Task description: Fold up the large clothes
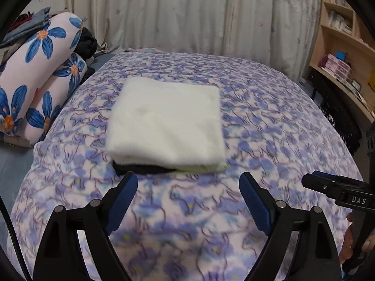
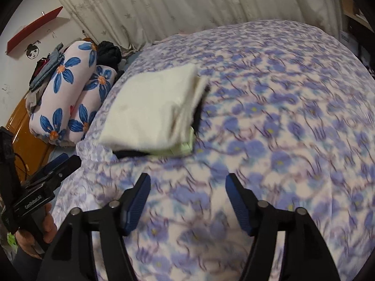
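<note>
Hovering wide open and empty, the left gripper (image 1: 188,182) and right gripper (image 2: 187,185) face a folded cream garment (image 1: 166,121) just ahead on the floral bedspread (image 1: 269,140); soft, light, floppy, probably best pinched at its stacked edges.

Someone's bedroom at home: bed with a purple floral blanket (image 1: 257,121), flower-print rolled bedding (image 1: 42,70), pleated curtains (image 1: 187,11), a cluttered wooden bookshelf (image 1: 339,46).
</note>
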The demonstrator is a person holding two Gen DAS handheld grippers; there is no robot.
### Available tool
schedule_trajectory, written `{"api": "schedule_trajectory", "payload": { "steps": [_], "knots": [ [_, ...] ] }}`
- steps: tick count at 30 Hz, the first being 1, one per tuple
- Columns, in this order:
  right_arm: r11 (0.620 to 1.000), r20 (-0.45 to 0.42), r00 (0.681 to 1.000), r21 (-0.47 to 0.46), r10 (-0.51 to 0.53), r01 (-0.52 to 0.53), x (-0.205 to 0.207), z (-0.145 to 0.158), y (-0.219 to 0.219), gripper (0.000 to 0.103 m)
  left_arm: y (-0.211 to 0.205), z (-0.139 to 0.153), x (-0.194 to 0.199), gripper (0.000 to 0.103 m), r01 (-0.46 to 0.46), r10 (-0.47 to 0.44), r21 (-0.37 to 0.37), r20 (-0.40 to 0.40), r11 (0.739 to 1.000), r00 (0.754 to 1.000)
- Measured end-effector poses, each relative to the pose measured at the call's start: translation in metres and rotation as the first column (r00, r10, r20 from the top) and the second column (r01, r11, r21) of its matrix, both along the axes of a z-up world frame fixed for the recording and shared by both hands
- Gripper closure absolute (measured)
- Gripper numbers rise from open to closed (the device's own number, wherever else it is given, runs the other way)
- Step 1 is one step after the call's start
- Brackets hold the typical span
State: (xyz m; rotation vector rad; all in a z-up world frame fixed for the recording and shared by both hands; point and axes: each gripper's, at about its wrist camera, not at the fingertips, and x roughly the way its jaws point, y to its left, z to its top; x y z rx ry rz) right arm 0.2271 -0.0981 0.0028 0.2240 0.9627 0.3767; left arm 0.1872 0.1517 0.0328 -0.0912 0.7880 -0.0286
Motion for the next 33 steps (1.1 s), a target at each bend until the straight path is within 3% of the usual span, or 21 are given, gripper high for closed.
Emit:
{"api": "schedule_trajectory", "payload": {
  "steps": [9,14,19,26,33],
  "knots": [
    [0.999,-0.011,0.999,-0.024,-0.037,0.037,-0.065,-0.025,-0.028,0.030,-0.058,-0.029,-0.068,0.012,0.009,-0.009,0.017,-0.016,1.000,1.000],
    [0.997,-0.001,0.997,-0.020,-0.072,0.072,-0.109,-0.037,-0.041,0.025,-0.074,-0.047,-0.103,0.006,-0.011,0.010,-0.033,-0.029,0.999,1.000],
    [0.994,-0.023,0.994,-0.041,-0.106,0.105,-0.139,-0.043,-0.048,0.025,-0.094,-0.057,-0.132,0.004,-0.037,0.035,-0.026,-0.068,0.999,0.997],
    [0.990,0.025,0.993,-0.081,-0.114,0.116,-0.174,-0.025,-0.056,0.025,-0.108,-0.040,-0.167,0.003,-0.048,0.046,-0.042,-0.057,0.998,0.997],
    [0.985,0.096,0.988,-0.109,-0.124,0.134,-0.191,-0.003,-0.059,0.025,-0.125,-0.012,-0.188,0.003,-0.092,0.092,0.061,0.014,0.994,0.996]
  ]
}}
